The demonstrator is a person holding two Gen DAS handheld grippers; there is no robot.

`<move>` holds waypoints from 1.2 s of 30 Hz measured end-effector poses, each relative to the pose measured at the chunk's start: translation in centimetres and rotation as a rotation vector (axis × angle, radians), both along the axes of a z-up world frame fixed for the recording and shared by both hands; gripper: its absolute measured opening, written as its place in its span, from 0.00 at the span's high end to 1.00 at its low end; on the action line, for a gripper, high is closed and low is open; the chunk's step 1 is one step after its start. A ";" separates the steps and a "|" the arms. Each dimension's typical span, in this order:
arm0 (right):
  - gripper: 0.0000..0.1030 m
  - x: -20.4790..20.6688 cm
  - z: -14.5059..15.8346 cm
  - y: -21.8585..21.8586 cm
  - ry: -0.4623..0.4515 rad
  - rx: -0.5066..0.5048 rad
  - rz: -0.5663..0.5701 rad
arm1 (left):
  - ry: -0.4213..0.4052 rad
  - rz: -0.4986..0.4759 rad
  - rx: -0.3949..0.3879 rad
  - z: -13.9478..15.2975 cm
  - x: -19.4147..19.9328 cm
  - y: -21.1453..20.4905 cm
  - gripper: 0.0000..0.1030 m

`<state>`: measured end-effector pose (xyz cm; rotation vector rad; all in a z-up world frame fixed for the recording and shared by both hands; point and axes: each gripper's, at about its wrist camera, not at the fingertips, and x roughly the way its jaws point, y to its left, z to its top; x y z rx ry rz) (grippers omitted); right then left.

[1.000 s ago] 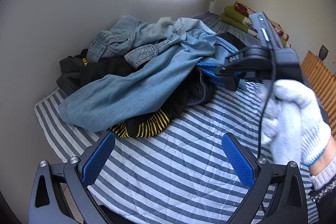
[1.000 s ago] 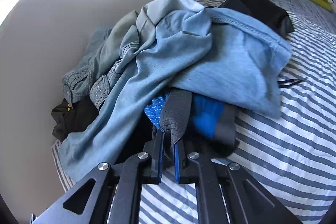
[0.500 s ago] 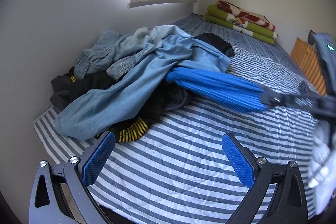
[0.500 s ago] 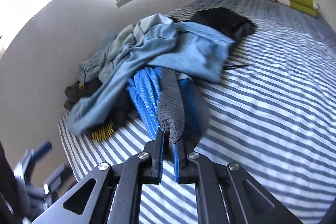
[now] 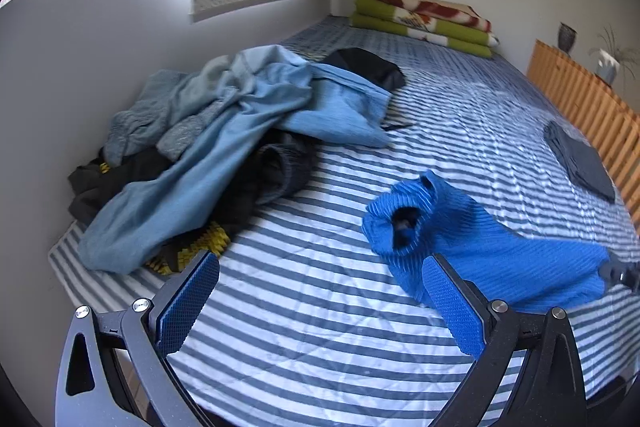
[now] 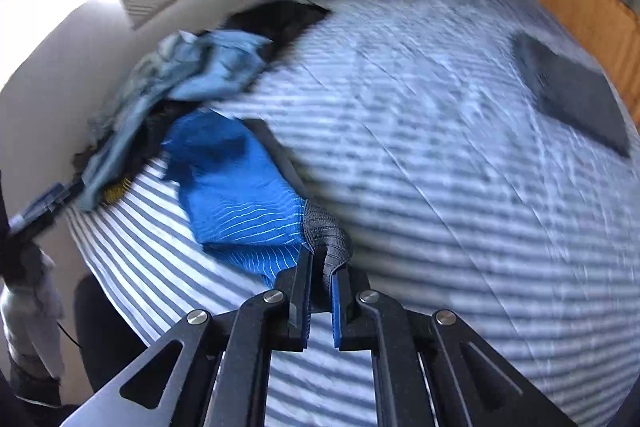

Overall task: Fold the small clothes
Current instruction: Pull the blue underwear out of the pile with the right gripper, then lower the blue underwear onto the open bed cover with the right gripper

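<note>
A bright blue ribbed garment (image 5: 480, 239) lies stretched over the striped bed, free of the clothes pile, a leg hole gaping toward me. My right gripper (image 6: 321, 267) is shut on its grey waistband (image 6: 326, 231), and the blue garment (image 6: 236, 187) trails away to the left. My left gripper (image 5: 316, 291) hangs open above the sheet, its right finger just in front of the blue fabric and holding nothing. In the left wrist view, the right gripper's tip (image 5: 618, 273) shows at the garment's right end.
A heap of denim and black clothes (image 5: 224, 147) sits against the left wall. A folded dark grey garment (image 5: 580, 163) lies near the wooden slatted rail (image 5: 588, 103). Folded green and red blankets (image 5: 424, 19) rest at the far end of the striped bed (image 5: 320, 327).
The right gripper pulled the blue garment out of the pile and rightward across the bed; it now lies clear of the heap. The left gripper stayed open, its view swinging right.
</note>
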<state>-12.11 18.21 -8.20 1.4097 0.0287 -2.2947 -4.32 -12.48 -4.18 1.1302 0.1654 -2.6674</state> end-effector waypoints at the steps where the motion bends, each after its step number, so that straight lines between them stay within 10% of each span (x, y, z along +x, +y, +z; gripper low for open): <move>1: 0.93 0.4 -0.5 0.9 -0.010 0.006 -0.008 | -0.010 -0.025 -0.006 -0.2 -0.6 0.8 0.00; 6: 0.93 1.9 -3.6 3.0 -0.084 0.009 -0.016 | -0.066 -0.139 -0.001 -1.4 -3.7 4.6 0.00; 13: 0.57 1.9 -4.4 3.7 -0.092 0.024 -0.037 | -0.154 -0.245 -0.054 -4.0 -10.8 9.1 0.00; 17: 0.54 0.6 -4.7 3.9 -0.137 -0.044 -0.043 | -0.215 -0.274 -0.014 -6.3 -14.3 9.8 0.00; 21: 0.54 -0.6 -6.7 2.0 -0.191 -0.024 0.004 | -0.237 -0.297 0.005 -7.5 -15.2 9.9 0.27; 27: 0.88 -0.4 -7.3 0.1 -0.182 0.000 0.032 | -0.219 -0.327 0.089 -6.9 -12.7 8.0 0.79; 36: 0.94 1.5 -1.9 0.9 -0.020 -0.013 0.034 | -0.188 -0.413 0.124 -4.3 -2.6 7.0 0.86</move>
